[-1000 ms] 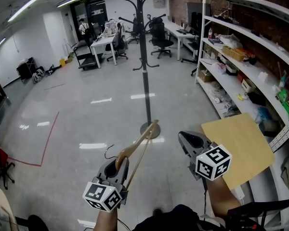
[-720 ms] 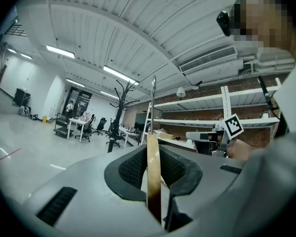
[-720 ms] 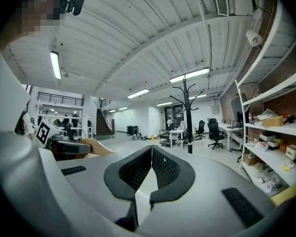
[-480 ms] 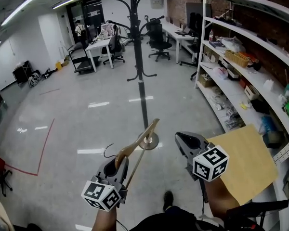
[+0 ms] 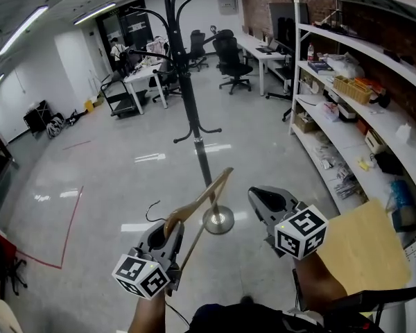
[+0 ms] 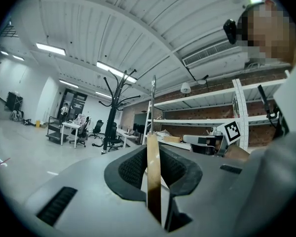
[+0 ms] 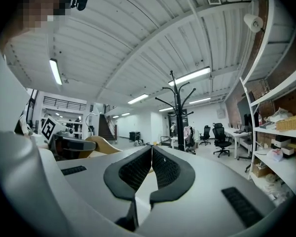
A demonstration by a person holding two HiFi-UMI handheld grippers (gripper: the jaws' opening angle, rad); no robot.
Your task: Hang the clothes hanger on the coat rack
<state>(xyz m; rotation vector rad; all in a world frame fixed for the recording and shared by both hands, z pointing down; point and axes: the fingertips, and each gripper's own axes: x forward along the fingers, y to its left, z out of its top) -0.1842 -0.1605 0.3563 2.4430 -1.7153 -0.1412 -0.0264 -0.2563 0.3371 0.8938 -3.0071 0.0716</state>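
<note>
A wooden clothes hanger (image 5: 200, 205) with a dark wire hook (image 5: 151, 208) is clamped in my left gripper (image 5: 168, 232), low and left of centre in the head view. Its arm slants up to the right, toward the round base (image 5: 218, 220) of the black coat rack (image 5: 187, 96). In the left gripper view the hanger's wood (image 6: 153, 181) stands on edge between the pads of the left gripper (image 6: 153, 154), and the coat rack (image 6: 109, 113) is ahead on the left. My right gripper (image 5: 261, 195) is level beside it, shut and empty. In the right gripper view the right gripper (image 7: 151, 150) points toward the coat rack (image 7: 179, 117).
White shelving (image 5: 347, 96) full of boxes and small items runs along the right wall. A brown cardboard sheet (image 5: 364, 245) lies low on the right. Desks and office chairs (image 5: 230, 57) stand far behind the rack. A red tape line (image 5: 69, 224) marks the floor at the left.
Both grippers and the hanger have travelled forward across the floor. The coat rack is nearer and now left of centre, with its base just past the hanger's tip. Neither grip has changed.
</note>
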